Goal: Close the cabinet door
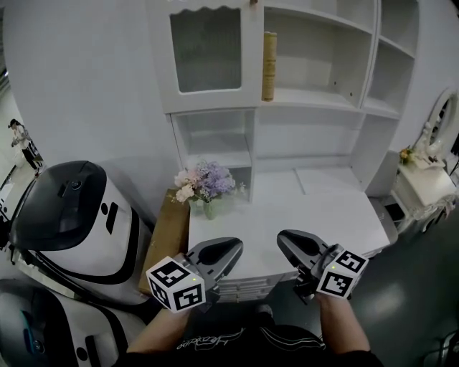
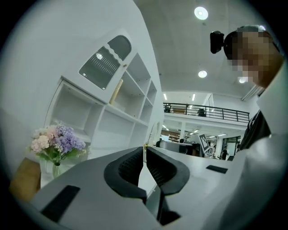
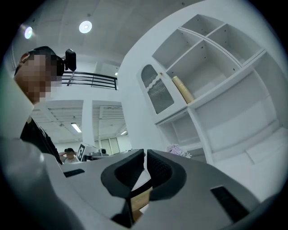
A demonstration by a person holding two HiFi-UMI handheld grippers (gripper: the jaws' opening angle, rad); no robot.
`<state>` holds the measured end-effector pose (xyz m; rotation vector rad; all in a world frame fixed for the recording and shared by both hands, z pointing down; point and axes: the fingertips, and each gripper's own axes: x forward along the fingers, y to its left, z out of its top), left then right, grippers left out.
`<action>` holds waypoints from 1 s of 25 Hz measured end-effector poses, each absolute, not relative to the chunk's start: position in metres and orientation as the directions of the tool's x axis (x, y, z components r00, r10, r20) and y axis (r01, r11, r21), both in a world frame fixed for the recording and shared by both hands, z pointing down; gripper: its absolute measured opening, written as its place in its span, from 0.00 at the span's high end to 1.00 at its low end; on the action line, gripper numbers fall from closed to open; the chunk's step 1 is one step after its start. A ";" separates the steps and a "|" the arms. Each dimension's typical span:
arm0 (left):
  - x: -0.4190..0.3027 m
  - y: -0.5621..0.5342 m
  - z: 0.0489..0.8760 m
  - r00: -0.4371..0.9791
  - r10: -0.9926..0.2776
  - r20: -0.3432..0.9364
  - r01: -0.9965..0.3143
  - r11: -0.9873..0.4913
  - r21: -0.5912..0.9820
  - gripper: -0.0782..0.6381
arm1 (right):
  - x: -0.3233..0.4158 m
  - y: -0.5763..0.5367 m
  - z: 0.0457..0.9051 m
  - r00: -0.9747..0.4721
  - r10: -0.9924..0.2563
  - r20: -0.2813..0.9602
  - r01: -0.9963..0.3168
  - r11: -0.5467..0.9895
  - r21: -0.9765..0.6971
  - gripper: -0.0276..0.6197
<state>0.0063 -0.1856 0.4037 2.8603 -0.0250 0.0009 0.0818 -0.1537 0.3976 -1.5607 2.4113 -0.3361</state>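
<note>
1. Cabinet door (image 1: 208, 50), top-left of shelf unit (image 1: 315, 86), looks flush shut; task prob done.
2. My left gripper (image 1: 231, 249) & right gripper (image 1: 286, 241): both clenched, empty, low at desk (image 1: 323, 208) front.
3. Next: only reach up if door isn't seated.

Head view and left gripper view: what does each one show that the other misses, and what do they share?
Only the head view: a white-and-black machine at the left and a framed mirror at the far right.
Only the left gripper view: round ceiling lights, a railed balcony and the camera on the person's head.
Both: the left gripper, the white cabinet's glass door, the flowers in a vase and a tan book on the shelf.
</note>
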 end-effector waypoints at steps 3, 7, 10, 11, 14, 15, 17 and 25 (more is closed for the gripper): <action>0.007 -0.186 0.410 1.000 -0.024 0.013 -0.027 -0.956 0.291 0.84 | 0.082 -0.153 0.405 -0.368 -0.927 -0.065 -0.881 0.371 -0.294 0.88; 0.008 -0.184 0.409 1.000 -0.018 0.012 -0.021 -0.956 0.291 0.84 | 0.081 -0.151 0.405 -0.330 -0.942 -0.058 -0.914 0.334 -0.232 0.88; 0.004 -0.187 0.404 0.999 -0.035 -0.005 -0.032 -0.961 0.276 0.84 | 0.081 -0.153 0.408 -0.305 -0.952 -0.039 -0.933 0.306 -0.189 0.88; 0.004 -0.188 0.403 0.999 -0.039 -0.006 -0.036 -0.962 0.269 0.84 | 0.080 -0.153 0.410 -0.306 -0.952 -0.032 -0.933 0.306 -0.190 0.88; 0.002 -0.188 0.401 0.999 -0.047 -0.002 -0.045 -0.968 0.249 0.84 | 0.077 -0.153 0.411 -0.311 -0.950 -0.016 -0.933 0.308 -0.186 0.88; 0.002 -0.188 0.401 0.999 -0.049 -0.001 -0.047 -0.968 0.246 0.84 | 0.076 -0.153 0.411 -0.310 -0.951 -0.012 -0.934 0.307 -0.183 0.88; 0.003 -0.187 0.401 0.999 -0.052 -0.002 -0.050 -0.968 0.244 0.84 | 0.075 -0.152 0.410 -0.312 -0.950 -0.014 -0.931 0.309 -0.193 0.88; 0.008 -0.187 0.409 0.996 -0.074 0.047 -0.081 -0.985 0.155 0.84 | 0.079 -0.153 0.409 -0.316 -0.948 -0.041 -0.921 0.317 -0.227 0.88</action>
